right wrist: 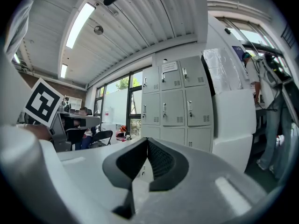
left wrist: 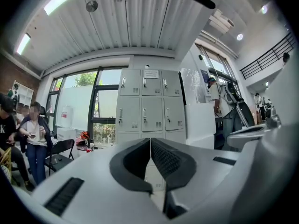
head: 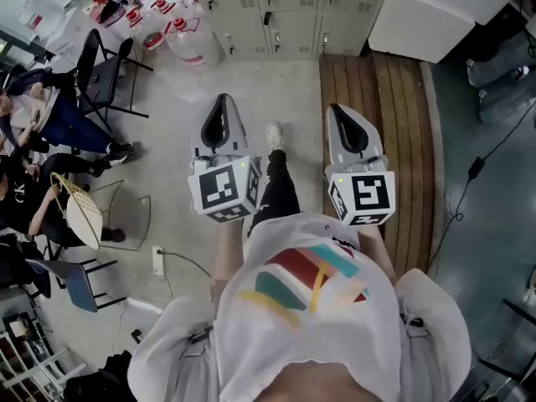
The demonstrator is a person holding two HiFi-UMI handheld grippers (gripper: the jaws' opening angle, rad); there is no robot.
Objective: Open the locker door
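Lockers (left wrist: 149,106): grey bank, three columns, against the far wall by the window. All doors in view are shut, each with a small handle. In the head view the bank sits at the top edge, well ahead of both grippers, across bare floor (head: 251,90).

Left gripper (head: 222,99): held level, aimed at the lockers, fingers (left wrist: 168,160) together, nothing between them. It touches nothing.

Right gripper (head: 335,107): beside the left one, level, same aim. Its fingers (right wrist: 161,160) are together, with nothing held.

Each gripper has a marker cube (head: 224,189) at its rear, close to the person's chest. The person's shoe (head: 274,134) shows on the floor between the grippers.

A white cabinet (head: 444,11) stands just right of the lockers. A wood platform (head: 377,132) runs under the right gripper toward the lockers.

To the left of the lockers are water jugs (head: 188,40), a black folding chair (head: 105,69) and seated people (head: 33,115) at the edge.
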